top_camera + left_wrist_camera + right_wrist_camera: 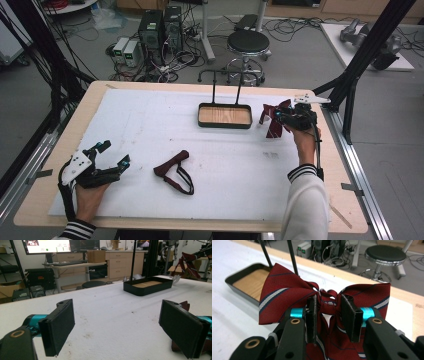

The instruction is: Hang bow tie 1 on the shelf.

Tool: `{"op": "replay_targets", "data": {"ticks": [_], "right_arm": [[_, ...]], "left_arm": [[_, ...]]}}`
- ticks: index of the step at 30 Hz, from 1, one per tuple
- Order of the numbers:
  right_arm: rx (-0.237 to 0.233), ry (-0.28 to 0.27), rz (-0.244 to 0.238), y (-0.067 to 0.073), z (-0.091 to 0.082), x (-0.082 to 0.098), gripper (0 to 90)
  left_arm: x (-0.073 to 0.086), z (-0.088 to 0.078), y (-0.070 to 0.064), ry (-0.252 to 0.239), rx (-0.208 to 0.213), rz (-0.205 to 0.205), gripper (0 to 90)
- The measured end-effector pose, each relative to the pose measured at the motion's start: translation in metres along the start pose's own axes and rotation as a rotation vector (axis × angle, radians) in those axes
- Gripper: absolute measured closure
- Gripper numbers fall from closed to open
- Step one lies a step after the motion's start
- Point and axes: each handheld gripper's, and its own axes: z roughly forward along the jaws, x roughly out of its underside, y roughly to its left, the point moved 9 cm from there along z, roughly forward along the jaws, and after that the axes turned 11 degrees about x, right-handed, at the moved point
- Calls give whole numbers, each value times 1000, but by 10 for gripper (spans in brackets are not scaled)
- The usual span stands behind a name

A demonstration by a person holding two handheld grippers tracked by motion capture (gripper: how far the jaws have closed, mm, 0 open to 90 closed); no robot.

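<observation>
A dark red bow tie (272,122) with white and navy stripes hangs above the white mat, just right of the black tray (225,125). My right gripper (279,116) is shut on its knot. In the right gripper view the pads (348,315) pinch the knot of the bow tie (284,292), whose wings spread to both sides, and the tray (239,291) lies beyond at the left. My left gripper (115,152) rests at the mat's left front, open and holding nothing. Its wide-apart jaws frame bare mat in the left gripper view (120,325), with the bow tie (187,262) far off.
A second dark red piece with a black strap (172,170) lies mid-table, right of the left gripper. The tray has a wooden floor, and two thin rods with a hook bar (225,75) rise from it. A stool (248,42) stands beyond the table's far edge.
</observation>
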Motion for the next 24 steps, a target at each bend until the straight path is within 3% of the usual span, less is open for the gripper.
{"op": "replay_targets", "data": {"ticks": [11, 24], "right_arm": [[-2, -101, 24, -1, -14, -15, 675], [-19, -168, 14, 5, -28, -28, 675]], "left_arm": [[0, 0, 0, 0, -1, 0, 135], [0, 0, 0, 2, -2, 2, 135]]}}
